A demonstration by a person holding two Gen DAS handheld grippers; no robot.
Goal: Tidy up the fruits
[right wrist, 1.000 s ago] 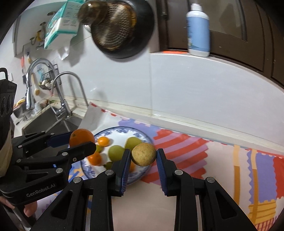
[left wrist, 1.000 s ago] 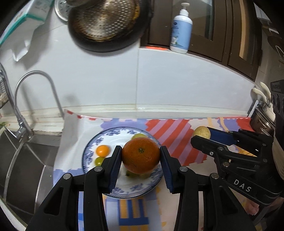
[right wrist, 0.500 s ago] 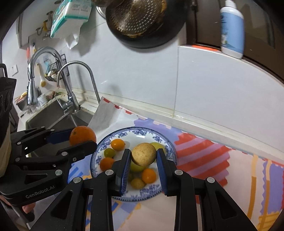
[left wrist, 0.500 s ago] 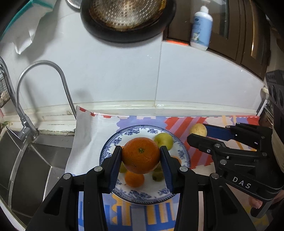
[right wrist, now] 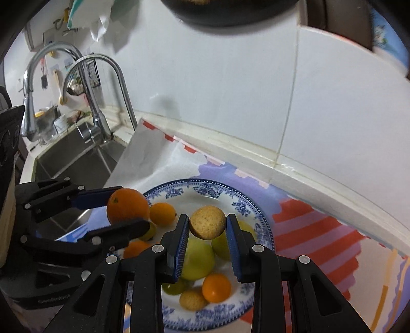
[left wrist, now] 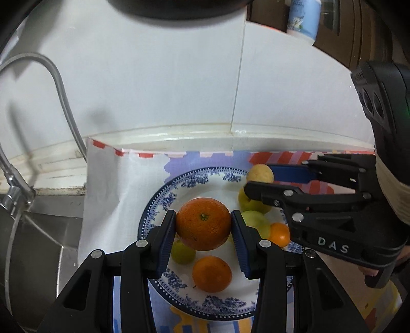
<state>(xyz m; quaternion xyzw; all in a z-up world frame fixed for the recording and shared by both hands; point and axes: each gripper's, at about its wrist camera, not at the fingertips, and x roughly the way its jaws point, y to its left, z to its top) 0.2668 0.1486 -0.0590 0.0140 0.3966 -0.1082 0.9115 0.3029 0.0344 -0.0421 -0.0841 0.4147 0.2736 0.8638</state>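
My left gripper [left wrist: 203, 225] is shut on a large orange [left wrist: 203, 223] and holds it above the blue-and-white plate [left wrist: 164, 205]. My right gripper [right wrist: 207, 226] is shut on a round tan fruit [right wrist: 207, 222] above the same plate [right wrist: 246, 202]. The plate holds several small oranges [left wrist: 212, 273] and green fruits [left wrist: 182, 252]. In the right wrist view the left gripper [right wrist: 120, 210] with its orange [right wrist: 127, 205] shows at the plate's left edge. In the left wrist view the right gripper [left wrist: 258, 179] with the tan fruit [left wrist: 260, 173] shows over the plate's right side.
The plate sits on a colourful patterned mat [right wrist: 320, 230] on the counter. A steel sink [right wrist: 71, 164] with a curved tap [right wrist: 102, 89] lies to the left. A white tiled wall [left wrist: 179, 89] rises behind. A lotion bottle [left wrist: 302, 18] stands on the ledge above.
Both grippers have moved forward and lower over the plate with their fruits still held. The two grippers have come closer together.
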